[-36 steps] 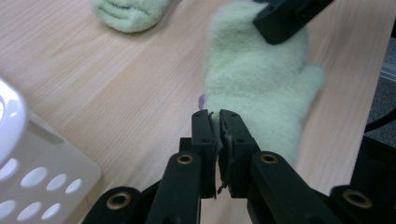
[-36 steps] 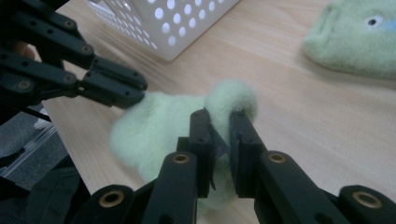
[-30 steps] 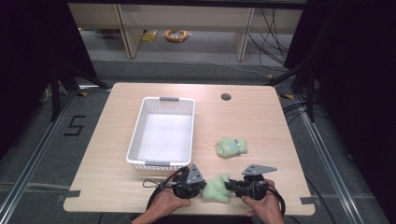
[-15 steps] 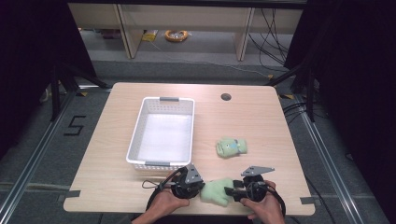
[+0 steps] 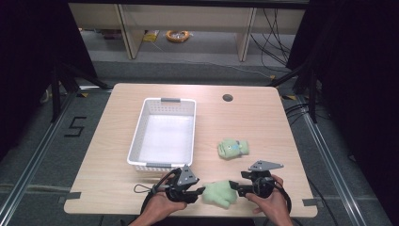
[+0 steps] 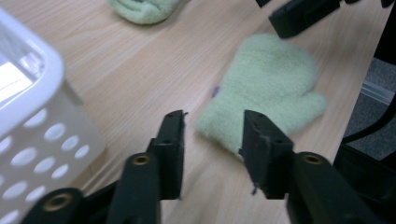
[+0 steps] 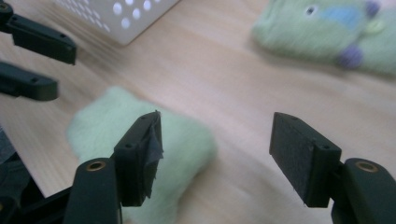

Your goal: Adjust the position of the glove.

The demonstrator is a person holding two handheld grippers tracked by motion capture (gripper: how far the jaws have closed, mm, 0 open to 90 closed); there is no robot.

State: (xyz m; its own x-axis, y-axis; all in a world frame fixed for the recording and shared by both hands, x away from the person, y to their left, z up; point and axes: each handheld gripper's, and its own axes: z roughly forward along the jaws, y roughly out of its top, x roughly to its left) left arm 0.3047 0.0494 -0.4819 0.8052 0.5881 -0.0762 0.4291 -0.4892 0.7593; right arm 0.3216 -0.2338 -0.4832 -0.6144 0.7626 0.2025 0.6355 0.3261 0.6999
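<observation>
1. We work at a pale wooden table (image 5: 263,122); a white perforated plastic basket (image 5: 162,134) stands left of centre, with bare wood between it and the right edge.
2. A plain pale-green fleece mitten (image 5: 219,193) lies flat near the front edge, between our tongs.
3. A second green mitten with a blue patch (image 5: 232,148) lies beyond it, apart.
4. Left gripper (image 6: 212,140) and right gripper (image 7: 215,147) have just been opening; both stand apart, holding nothing.
5. We judge the mitten released; next calls for regripping it without nudging it over the front edge.

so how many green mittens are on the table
2: a plain mitten at the near edge between the two grippers, and a patterned mitten further back, right of the white basket.
</observation>
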